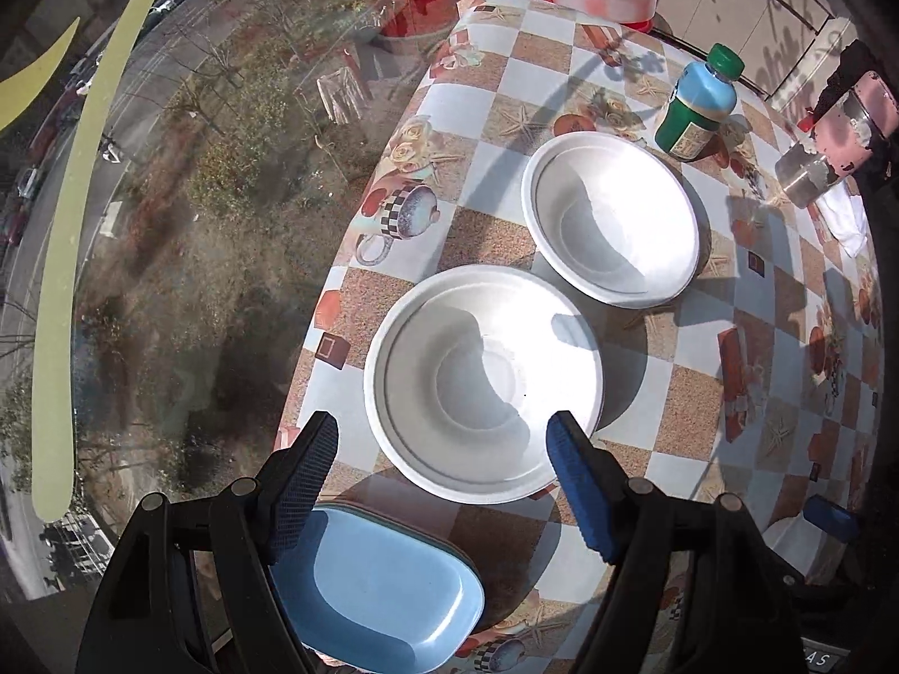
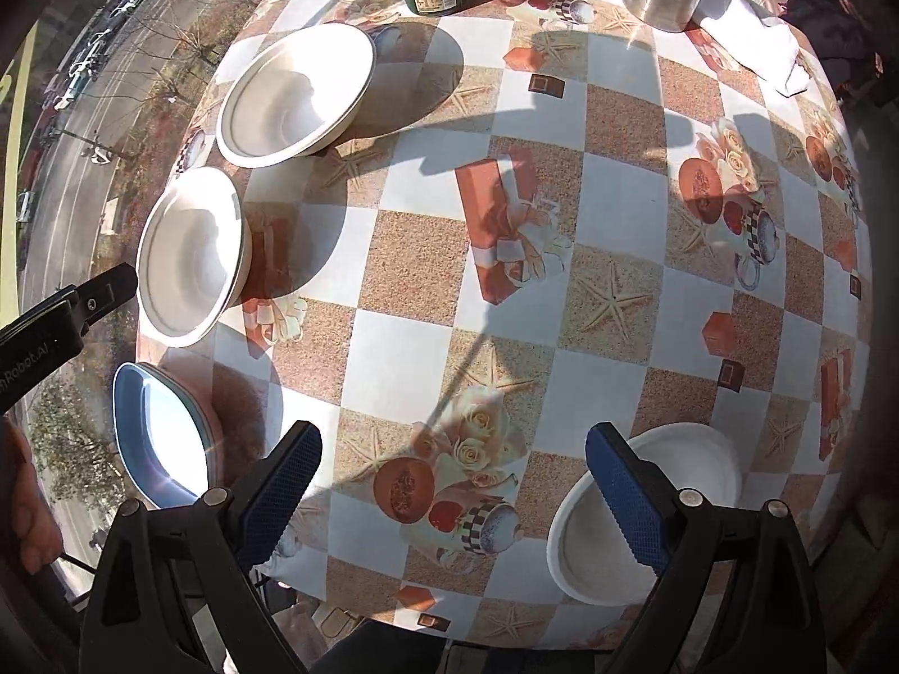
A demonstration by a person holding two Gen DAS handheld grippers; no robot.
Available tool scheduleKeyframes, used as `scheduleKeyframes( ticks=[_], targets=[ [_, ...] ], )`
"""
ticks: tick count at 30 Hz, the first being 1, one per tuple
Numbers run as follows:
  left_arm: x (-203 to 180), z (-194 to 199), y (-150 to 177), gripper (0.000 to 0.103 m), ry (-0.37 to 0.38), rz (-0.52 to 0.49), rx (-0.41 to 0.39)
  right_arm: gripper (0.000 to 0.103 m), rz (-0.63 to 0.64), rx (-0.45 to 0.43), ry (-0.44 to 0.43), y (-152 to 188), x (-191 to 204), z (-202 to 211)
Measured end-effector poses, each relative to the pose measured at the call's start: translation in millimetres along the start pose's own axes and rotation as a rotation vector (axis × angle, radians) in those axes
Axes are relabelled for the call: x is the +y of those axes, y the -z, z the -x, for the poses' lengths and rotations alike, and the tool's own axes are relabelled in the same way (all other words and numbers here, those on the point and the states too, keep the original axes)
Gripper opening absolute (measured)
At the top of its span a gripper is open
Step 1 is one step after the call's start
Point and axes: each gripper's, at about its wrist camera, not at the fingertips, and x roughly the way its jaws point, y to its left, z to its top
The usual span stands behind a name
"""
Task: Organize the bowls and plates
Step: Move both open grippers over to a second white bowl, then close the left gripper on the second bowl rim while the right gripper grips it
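Now, near white bowl point(image 1: 483, 385) is sitting on the bench point(image 1: 691, 393) w/ a 2nd white bowl point(image 1: 612, 219) just beyond it, blue plate stack point(image 1: 376, 584) nearer. Left gripper point(image 1: 444, 483) is hovering, fingers spread & empty, near bowl straight ahead between them. Right gripper point(image 2: 452, 497), also spread & empty, is sitting over a third white bowl point(image 2: 702, 460), far from the others, so left is closer.

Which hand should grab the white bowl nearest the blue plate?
Probably the left gripper: its open jaws already frame that round white paper bowl. The right gripper hangs open over bare checkered tablecloth, farther away.
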Motion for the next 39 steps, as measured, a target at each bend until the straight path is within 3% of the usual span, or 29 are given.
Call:
scheduleKeyframes(
  ticks=[8, 22, 23, 25, 27, 28, 29, 30, 32, 34, 39],
  targets=[
    [34, -34, -16, 0.08, -0.051, 0.101, 0.058, 0.096, 0.032, 0.035, -0.058, -40, 41, -25],
    [37, -89, -27, 0.08, -0.09, 0.095, 0.14, 0.096, 0.048, 0.092, -0.112, -84, 100, -80],
    [37, -91, -27, 0.078, -0.083, 0.093, 0.153, 0.096, 0.048, 0.095, -0.12, -85, 102, -83],
    [34, -96, -27, 0.062, -0.063, 0.083, 0.178, 0.096, 0.051, 0.108, -0.124, -87, 103, -89],
    [29, -99, -23, 0.038, -0.02, 0.073, 0.207, 0.088, 0.055, 0.128, -0.14, -88, 106, -94],
    [26, -98, -21, 0.032, -0.002, 0.071, 0.21, 0.07, 0.053, 0.137, -0.155, -85, 106, -97],
    [23, -97, -19, 0.032, -0.01, 0.062, 0.204, 0.053, 0.051, 0.152, -0.164, -84, 106, -99],
    [19, -95, -18, 0.032, -0.016, 0.046, 0.199, 0.049, 0.045, 0.165, -0.191, -83, 106, -101],
    [6, -92, -15, 0.029, -0.014, 0.009, 0.202, 0.028, 0.035, 0.177, -0.245, -84, 105, -102],
    [-6, -88, -9, 0.028, -0.017, -0.023, 0.201, 0.02, 0.051, 0.181, -0.249, -81, 105, -100],
    [-41, -80, 25, 0.028, 0.006, -0.085, 0.231, 0.02, 0.09, 0.184, -0.194, -71, 85, -93]
  ],
)
